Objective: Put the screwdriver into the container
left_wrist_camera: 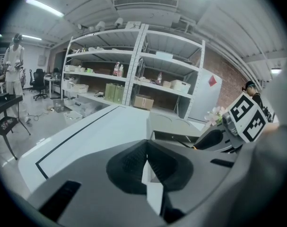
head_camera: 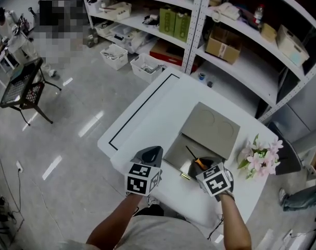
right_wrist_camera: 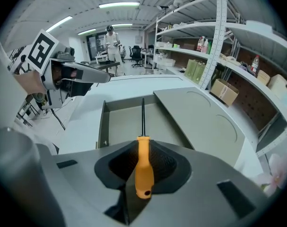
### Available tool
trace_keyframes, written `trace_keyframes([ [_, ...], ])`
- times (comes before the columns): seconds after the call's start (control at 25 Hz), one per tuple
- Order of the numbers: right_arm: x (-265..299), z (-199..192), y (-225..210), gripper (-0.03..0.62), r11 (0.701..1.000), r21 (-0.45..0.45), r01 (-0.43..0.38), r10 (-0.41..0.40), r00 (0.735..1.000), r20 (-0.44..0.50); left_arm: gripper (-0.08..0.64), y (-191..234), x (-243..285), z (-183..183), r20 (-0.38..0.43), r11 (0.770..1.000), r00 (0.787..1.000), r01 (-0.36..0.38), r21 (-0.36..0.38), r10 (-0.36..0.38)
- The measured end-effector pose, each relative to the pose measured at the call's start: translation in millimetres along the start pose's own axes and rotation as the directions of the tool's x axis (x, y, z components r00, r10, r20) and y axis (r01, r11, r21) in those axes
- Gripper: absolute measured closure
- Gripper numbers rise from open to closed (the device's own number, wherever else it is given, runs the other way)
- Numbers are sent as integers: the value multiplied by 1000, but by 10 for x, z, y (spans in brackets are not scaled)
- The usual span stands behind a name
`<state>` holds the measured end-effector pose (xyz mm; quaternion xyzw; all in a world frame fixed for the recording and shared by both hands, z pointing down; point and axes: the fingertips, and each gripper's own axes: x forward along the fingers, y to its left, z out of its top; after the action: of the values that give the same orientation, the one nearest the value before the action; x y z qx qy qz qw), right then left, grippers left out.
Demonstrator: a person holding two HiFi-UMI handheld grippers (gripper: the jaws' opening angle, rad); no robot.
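Holding the screwdriver [right_wrist_camera: 144, 167] tight, the right gripper [head_camera: 202, 166] sits at the near edge of the container [head_camera: 174, 152]. Its two jaws press on the orange handle, one on each side. The thin dark metal part sticks out past the jaws and points over the open container, toward its far wall. I cannot tell if the tip touches the floor of the container.

The container is a flat grey box. Its lid [head_camera: 210, 128] is open and lies on the far side of the container. The lid has two round marks on it.

The left gripper [head_camera: 151, 152] is to the left of the container, just beside its near left corner. Its jaws are together at the tips and grip nothing.

The container stands on a white table [head_camera: 158, 105]. A thin black line [head_camera: 142, 111] runs along the table to the left of the container. Pink and white flowers [head_camera: 259, 158] lie to the right of the container, near it.

Tall white shelves [head_camera: 199, 14] with boxes and bottles stand well beyond the far side of the container. A white bin [head_camera: 114, 55] sits on the floor, far off to the left of the container.
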<state>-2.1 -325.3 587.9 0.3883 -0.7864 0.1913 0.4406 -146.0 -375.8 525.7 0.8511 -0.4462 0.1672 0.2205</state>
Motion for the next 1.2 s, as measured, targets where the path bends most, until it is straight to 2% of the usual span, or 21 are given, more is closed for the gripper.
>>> trace_keyframes([
  [0.4,153,-10,-3,516,1000,21,10,-9,1000,-29,555,50,97,32,-13,999,999,38,27,-38],
  [0.8,207,-14,10,512,1000,27,-7,7,1000,-21,555,104,26,46,-10,999,1000,10,36,-9],
  [1.0,98,38,-16,508,999,48,-13,11,1000,28,555,42,-20,101,3,999,1000,-9,43,8],
  [1.2,-179,182,-86,528,994,104,-18,3,990,144,555,-113,-89,163,17,998,1000,-22,59,21],
])
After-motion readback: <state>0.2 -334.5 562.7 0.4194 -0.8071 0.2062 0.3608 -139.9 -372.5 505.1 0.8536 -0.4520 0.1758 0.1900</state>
